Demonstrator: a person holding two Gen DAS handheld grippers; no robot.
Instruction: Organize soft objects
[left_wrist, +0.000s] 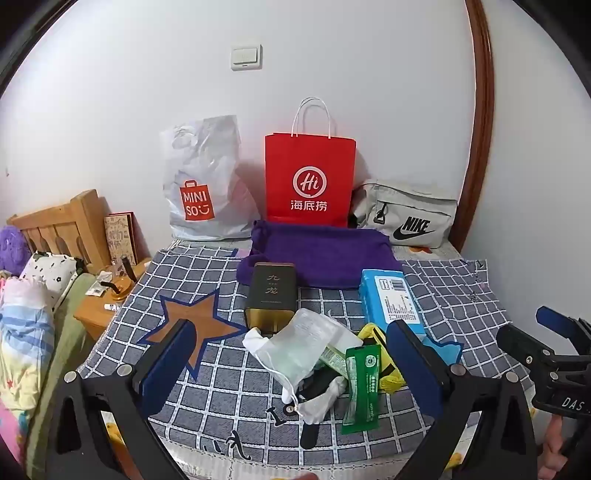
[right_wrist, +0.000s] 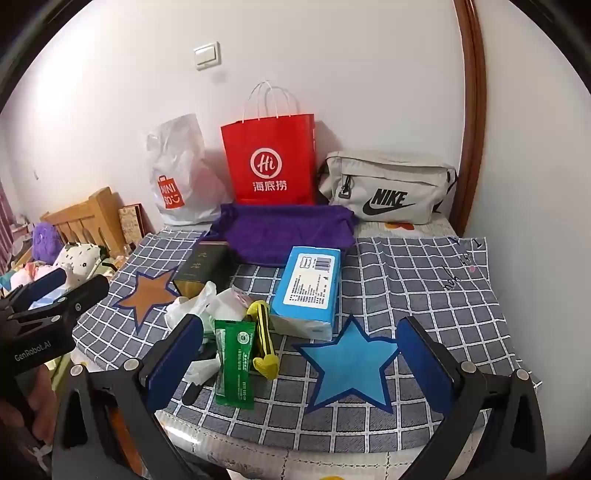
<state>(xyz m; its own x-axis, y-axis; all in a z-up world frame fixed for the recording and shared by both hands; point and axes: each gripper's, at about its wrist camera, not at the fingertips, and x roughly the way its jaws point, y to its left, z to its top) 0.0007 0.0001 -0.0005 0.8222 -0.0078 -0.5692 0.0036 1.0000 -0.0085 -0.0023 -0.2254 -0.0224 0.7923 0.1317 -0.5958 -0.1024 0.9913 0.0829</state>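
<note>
Both your left gripper (left_wrist: 286, 354) and right gripper (right_wrist: 301, 350) hang wide open and empty (nothing sorted), the clutter pile (left_wrist: 314, 354) untouched on the bed (right_wrist: 424, 280)

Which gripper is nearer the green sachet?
Left. The green sachet lies between the open fingers of the left gripper; the right gripper is open over the blue star, with the sachet beside its left finger.
</note>
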